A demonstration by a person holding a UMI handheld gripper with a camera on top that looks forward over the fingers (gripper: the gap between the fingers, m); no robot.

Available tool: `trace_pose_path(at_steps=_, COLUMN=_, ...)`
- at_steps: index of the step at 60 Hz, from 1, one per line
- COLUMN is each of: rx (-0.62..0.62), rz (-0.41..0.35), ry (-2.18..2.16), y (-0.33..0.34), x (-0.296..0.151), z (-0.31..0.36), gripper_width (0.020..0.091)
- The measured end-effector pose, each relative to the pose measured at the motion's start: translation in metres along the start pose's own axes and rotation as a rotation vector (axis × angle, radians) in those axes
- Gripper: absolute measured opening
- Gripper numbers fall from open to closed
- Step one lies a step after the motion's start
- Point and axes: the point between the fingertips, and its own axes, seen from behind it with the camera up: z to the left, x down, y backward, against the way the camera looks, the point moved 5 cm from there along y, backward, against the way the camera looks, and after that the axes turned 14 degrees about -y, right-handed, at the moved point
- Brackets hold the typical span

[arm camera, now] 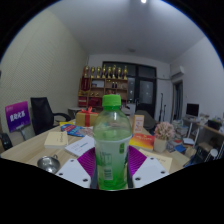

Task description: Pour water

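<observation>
The bottle (112, 140) stands upright between the claw's (112, 170) 2 fingers, clamped at its label; counter (40, 150) beyond.

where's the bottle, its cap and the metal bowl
bottle (112, 150), gripper view, on its label, between the claw's fingers
cap (112, 100), gripper view, on its green side
bowl (47, 162), gripper view, on its rim

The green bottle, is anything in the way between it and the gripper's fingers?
No, nothing visible is in the way. The green bottle already stands upright between the gripper fingers, its cap still on. Whether the pads press on it is not clear. The table clutter lies beyond it.
</observation>
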Motion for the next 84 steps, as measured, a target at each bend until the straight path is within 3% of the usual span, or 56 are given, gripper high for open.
trace_pose_path(at_steps=13, rx=-0.079, rz=-0.005, ry=-0.114, y=-0.011, x=0.017, z=-0.008, gripper_width=0.0414)
trace_pose_path(at_steps=20, rx=-0.092, rz=0.029, ry=-0.105, y=-0.023, x=0.035, z=0.002, gripper_width=0.0439)
trace_pose_path(at_steps=24, rx=-0.096, rz=-0.007, ry=-0.072, y=-0.028, x=0.030, z=0.006, gripper_width=0.0423)
trace_pose_path(at_steps=32, rx=-0.076, rz=-0.003, ry=-0.094, y=-0.023, x=0.031, z=0.001, gripper_width=0.0480)
trace_pose_path(at_steps=39, rx=-0.068, rz=0.028, ry=-0.067, y=-0.011, x=0.032, z=-0.001, gripper_width=0.0569)
trace_pose_path(at_steps=46, rx=-0.057, rz=0.074, ry=-0.071, y=0.009, x=0.033, z=-0.005, gripper_width=0.0856)
trace_pose_path(at_steps=61, rx=-0.063, rz=0.077, ry=-0.098, y=0.099, x=0.017, z=-0.009, gripper_width=0.0846)
trace_pose_path(at_steps=84, rx=-0.166, rz=0.104, ry=-0.170, y=0.321, x=0.016, z=0.004, gripper_width=0.0836)
